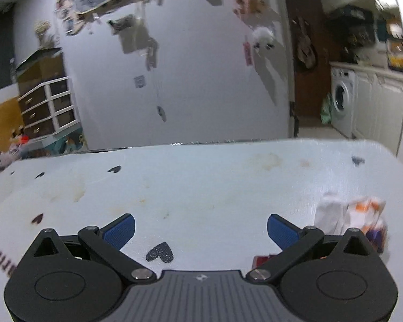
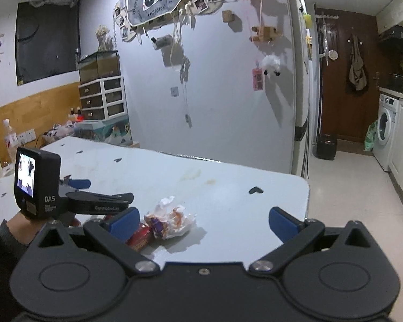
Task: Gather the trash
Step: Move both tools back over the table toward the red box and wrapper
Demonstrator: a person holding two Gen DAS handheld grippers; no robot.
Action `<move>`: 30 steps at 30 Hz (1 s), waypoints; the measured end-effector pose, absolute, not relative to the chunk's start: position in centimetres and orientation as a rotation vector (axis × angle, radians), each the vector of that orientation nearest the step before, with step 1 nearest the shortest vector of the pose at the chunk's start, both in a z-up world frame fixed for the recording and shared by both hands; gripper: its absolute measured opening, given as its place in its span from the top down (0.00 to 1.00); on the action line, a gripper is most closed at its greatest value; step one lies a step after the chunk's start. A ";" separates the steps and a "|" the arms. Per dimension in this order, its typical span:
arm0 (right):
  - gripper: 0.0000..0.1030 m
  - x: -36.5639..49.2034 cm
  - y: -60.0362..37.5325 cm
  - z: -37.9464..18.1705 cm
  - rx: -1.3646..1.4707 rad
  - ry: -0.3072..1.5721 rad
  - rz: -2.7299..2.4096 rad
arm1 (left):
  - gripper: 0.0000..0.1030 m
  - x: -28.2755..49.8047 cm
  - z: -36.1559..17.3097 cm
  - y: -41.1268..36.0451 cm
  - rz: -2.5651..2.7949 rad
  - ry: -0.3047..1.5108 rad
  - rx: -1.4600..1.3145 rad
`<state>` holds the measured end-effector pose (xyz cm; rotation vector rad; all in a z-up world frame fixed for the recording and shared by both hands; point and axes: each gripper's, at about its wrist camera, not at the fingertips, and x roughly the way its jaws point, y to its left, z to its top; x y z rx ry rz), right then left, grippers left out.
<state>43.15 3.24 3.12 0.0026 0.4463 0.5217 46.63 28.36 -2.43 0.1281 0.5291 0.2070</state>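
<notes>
The left tongs (image 1: pixel 201 230) hang over the bench (image 1: pixel 201 182) with their blue pads (image 1: pixel 120 230) spread wide and nothing between them; under them is only bare bench top with a black heart sticker (image 1: pixel 160 252); this view is blurry. The right tongs (image 2: pixel 202 224) are spread wide too and grip nothing; they sit low over the near edge of the bench, close to its right corner.

The trash lies on the bench near that near edge; a crumpled wrapper (image 2: pixel 172 221), white with orange and purple on it, sits a little left of the middle between the right tongs' pads; a small red packet (image 2: pixel 139 237) touches the wrapper's left side and lies just beside the left pad (image 2: pixel 125 224). In the left wrist view the same wrapper (image 1: pixel 352 217) shows off to the right of the left tongs, outside the right pad, and a bit of the red packet (image 1: pixel 260 260) peeks out behind the right arm of the tongs.

A hand (image 2: pixel 24 224) holds the left tool, which has a small lit screen (image 2: pixel 26 174), to the left of the trash; past the far edge of the bench stands a white wall (image 2: pixel 215 94) with photos and little toys hung on it.
</notes>
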 end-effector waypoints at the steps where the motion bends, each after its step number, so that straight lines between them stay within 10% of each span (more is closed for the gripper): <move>1: 0.00 43.3 3.5 2.9 0.004 0.454 0.520 | 0.00 46.8 -2.6 28.4 0.195 0.546 0.135; 30: 0.00 42.2 8.3 -1.7 -0.236 0.603 0.551 | 0.00 36.6 -1.6 28.7 -0.125 0.549 0.085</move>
